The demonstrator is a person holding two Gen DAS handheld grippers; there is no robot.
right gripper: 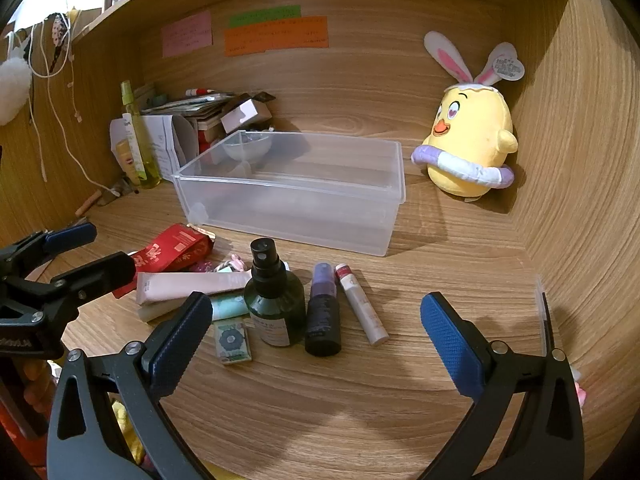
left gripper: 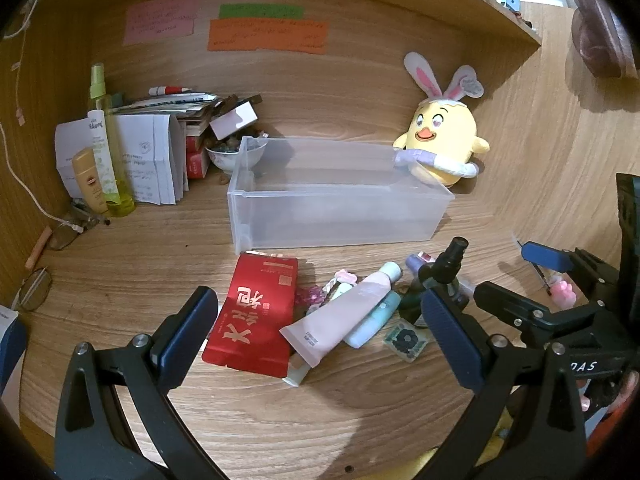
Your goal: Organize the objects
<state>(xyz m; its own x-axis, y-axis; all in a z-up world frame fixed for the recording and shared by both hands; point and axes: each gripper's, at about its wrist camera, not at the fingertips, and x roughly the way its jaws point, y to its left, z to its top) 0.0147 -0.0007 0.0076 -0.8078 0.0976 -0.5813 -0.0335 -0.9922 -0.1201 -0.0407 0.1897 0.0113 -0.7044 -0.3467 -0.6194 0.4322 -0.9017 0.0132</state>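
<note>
A clear plastic box [left gripper: 340,216] [right gripper: 288,216] stands on the wooden desk with nothing visible inside. In front of it lie a red foil packet [left gripper: 256,316] [right gripper: 172,250], a pink tube [left gripper: 340,320] [right gripper: 192,284], a mint tube [left gripper: 374,320] [right gripper: 228,306], a small square packet [right gripper: 231,340], a dark green spray bottle [right gripper: 274,304], a purple-black bottle [right gripper: 323,316] and a white tube with a red cap [right gripper: 360,304]. My left gripper [left gripper: 320,336] [right gripper: 92,254] is open, hovering before the red packet and pink tube. My right gripper [right gripper: 316,346] [left gripper: 524,276] is open, just short of the bottles.
A yellow plush chick [left gripper: 440,136] [right gripper: 472,148] leans in the back right corner. At the back left are papers [left gripper: 156,160], a bowl [left gripper: 234,156] and tall yellow bottles [left gripper: 106,152]. Glasses [left gripper: 36,288] lie at the left. Cabinet walls enclose the desk.
</note>
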